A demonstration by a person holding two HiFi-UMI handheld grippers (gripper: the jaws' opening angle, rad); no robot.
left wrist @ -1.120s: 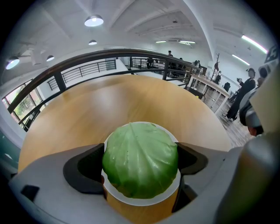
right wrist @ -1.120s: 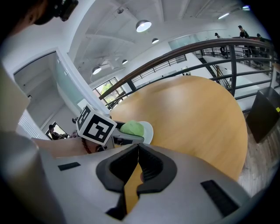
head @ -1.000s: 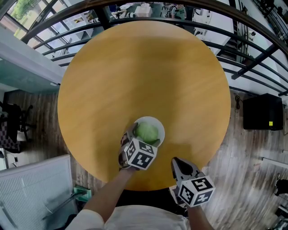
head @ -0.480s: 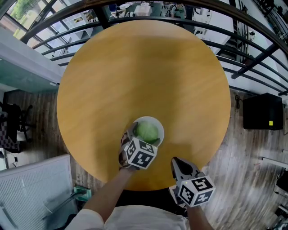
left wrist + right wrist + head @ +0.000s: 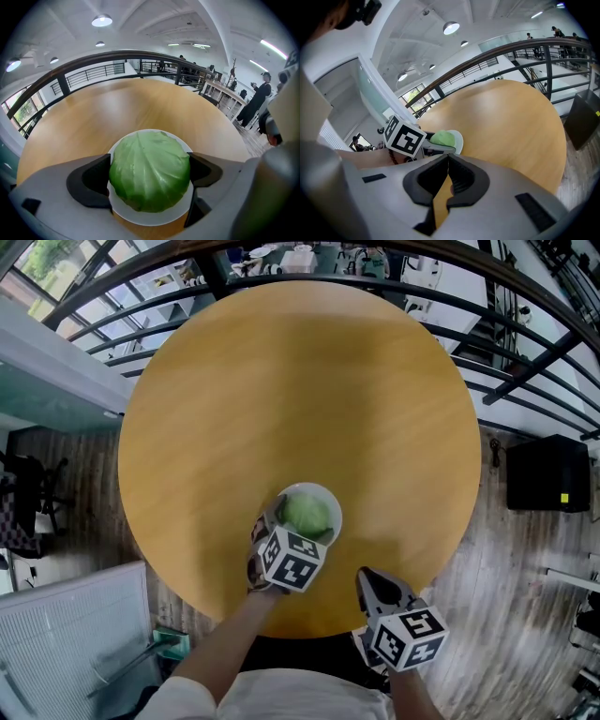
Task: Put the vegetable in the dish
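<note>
A green cabbage [image 5: 307, 515] rests in a white dish [image 5: 329, 500] near the front edge of the round wooden table [image 5: 281, 381]. My left gripper [image 5: 298, 527] reaches over the dish from the near side. Its jaws press both sides of the cabbage [image 5: 150, 171], with the dish's rim [image 5: 154, 219] showing underneath. My right gripper [image 5: 367, 577] hovers over the table's front edge, to the right of the dish and apart from it. Its jaws are shut with nothing between them [image 5: 448, 165]. From there the cabbage [image 5: 442, 138] and the left gripper's marker cube [image 5: 405, 137] show ahead.
A dark curved railing [image 5: 525, 352] rings the table's far side. A black box [image 5: 548, 474] stands on the wooden floor to the right. A white panel [image 5: 75, 634] lies at the lower left. Most of the tabletop beyond the dish is bare wood.
</note>
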